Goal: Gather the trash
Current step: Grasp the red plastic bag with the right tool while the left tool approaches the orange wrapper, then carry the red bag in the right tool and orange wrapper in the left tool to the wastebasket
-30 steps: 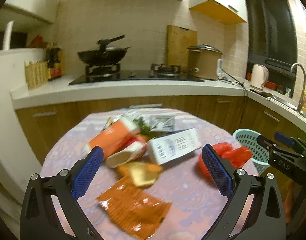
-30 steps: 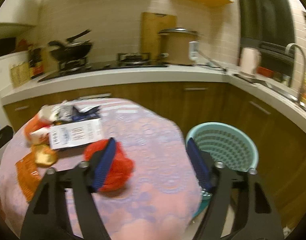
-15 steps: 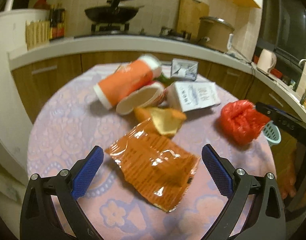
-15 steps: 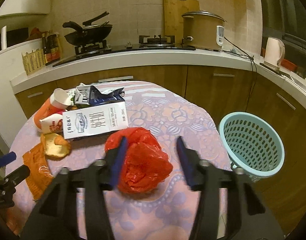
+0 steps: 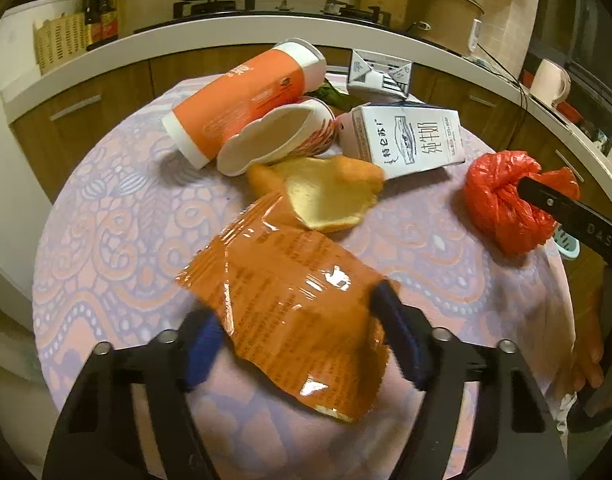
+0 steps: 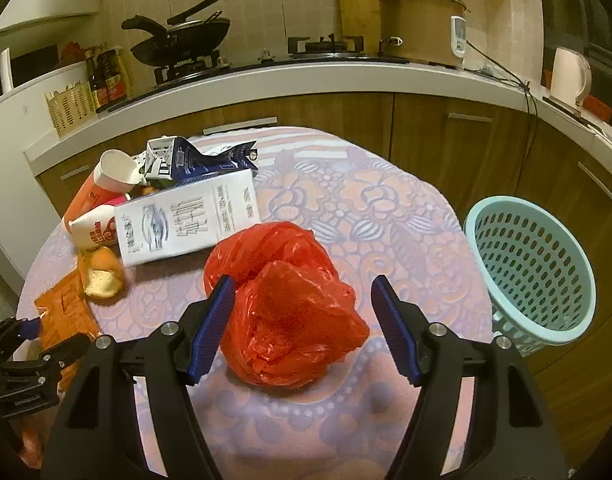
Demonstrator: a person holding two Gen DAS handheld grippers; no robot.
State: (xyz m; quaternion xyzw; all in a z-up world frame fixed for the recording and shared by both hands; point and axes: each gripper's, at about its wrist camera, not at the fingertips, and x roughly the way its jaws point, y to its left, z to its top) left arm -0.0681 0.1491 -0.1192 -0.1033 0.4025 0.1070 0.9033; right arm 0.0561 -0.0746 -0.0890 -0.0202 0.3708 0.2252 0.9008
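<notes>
two handheld grippers work a round table (image 6: 386, 208) strewn with rubbish in a dim kitchen. the right gripper (image 6: 302, 324) straddles a crumpled red plastic bag (image 6: 286, 312) near the table's near right edge: its blue-padded fingers (image 6: 212, 322) stand partly open, one on each side of the bag, the left pad at or nearly at the plastic, the right pad still apart from it, so nothing is gripped yet. the bag is a rough lump with no clear long axis, its knotted end toward the gripper, and it sits dead ahead between the jaws; closing looks like the only move left. a pale green basket (image 6: 534, 268) stands off the table's right edge, just beside it and lower, on this gripper's side, so the right hand seems the natural one to carry the bag over.

the left gripper (image 5: 302, 340) hovers low over a flat orange snack wrapper (image 5: 286, 296) at the table's near left. its fingers are blurred and partly open around the wrapper's near end; whether they touch it cannot be told. the wrapper's long axis runs away from this gripper toward a piece of peel (image 5: 326, 192), a milk carton (image 5: 410, 140) and toppled paper cups (image 5: 242, 96) beyond.
</notes>
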